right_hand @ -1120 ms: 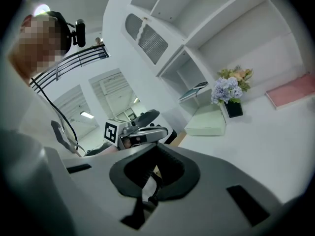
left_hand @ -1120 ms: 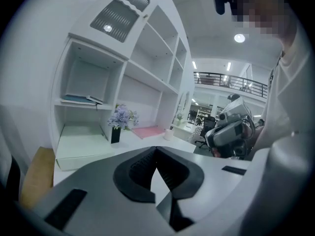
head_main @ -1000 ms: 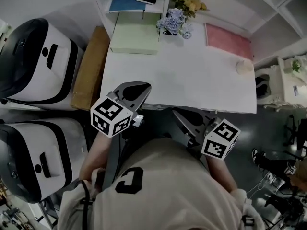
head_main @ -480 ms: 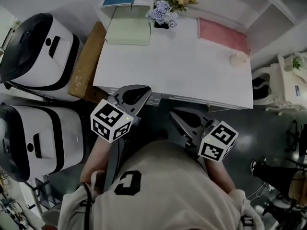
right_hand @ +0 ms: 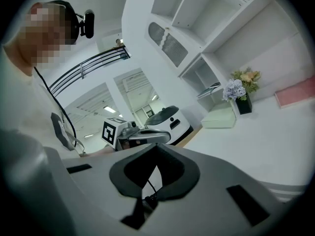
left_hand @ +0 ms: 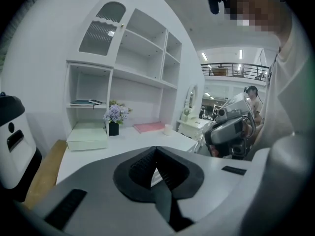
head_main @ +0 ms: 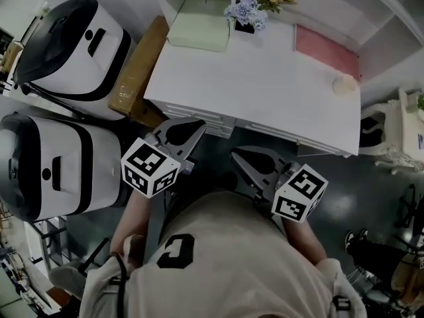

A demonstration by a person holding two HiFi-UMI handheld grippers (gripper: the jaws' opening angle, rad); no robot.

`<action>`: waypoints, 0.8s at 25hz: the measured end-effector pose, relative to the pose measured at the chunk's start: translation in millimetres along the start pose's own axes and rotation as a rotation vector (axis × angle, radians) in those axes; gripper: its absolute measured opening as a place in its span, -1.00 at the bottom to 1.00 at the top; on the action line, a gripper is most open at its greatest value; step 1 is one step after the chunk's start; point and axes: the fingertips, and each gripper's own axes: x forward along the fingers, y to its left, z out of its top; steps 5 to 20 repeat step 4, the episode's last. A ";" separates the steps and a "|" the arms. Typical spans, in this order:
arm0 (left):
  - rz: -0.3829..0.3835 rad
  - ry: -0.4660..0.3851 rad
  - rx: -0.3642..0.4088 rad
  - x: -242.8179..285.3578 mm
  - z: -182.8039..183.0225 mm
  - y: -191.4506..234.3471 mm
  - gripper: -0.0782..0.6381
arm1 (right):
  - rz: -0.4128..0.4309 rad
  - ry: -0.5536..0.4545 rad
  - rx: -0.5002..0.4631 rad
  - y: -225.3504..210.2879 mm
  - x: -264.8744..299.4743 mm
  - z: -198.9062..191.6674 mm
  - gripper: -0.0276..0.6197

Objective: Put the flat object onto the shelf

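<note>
Holding both the left gripper [head_main: 189,130] and the right gripper [head_main: 246,159] pinched shut and empty short of the white desk [head_main: 265,85], you are risking shoving the pink flat object [head_main: 328,50], lying at its far right beside the small cup [head_main: 344,85], instead of gripping it.

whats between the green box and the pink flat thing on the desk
In the head view, a dark vase of purple flowers stands beside the green box; from there to the pink flat thing, bare white desktop.
</note>
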 end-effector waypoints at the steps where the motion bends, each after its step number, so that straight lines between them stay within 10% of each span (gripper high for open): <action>1: 0.003 0.004 0.003 -3.1 0.6 -0.6 -0.74 | 0.009 0.005 -0.006 4.1 2.4 0.8 -0.85; 20: 0.011 0.020 0.015 -13.2 1.2 -1.4 -0.74 | 0.037 0.020 -0.013 16.8 10.4 2.5 -0.85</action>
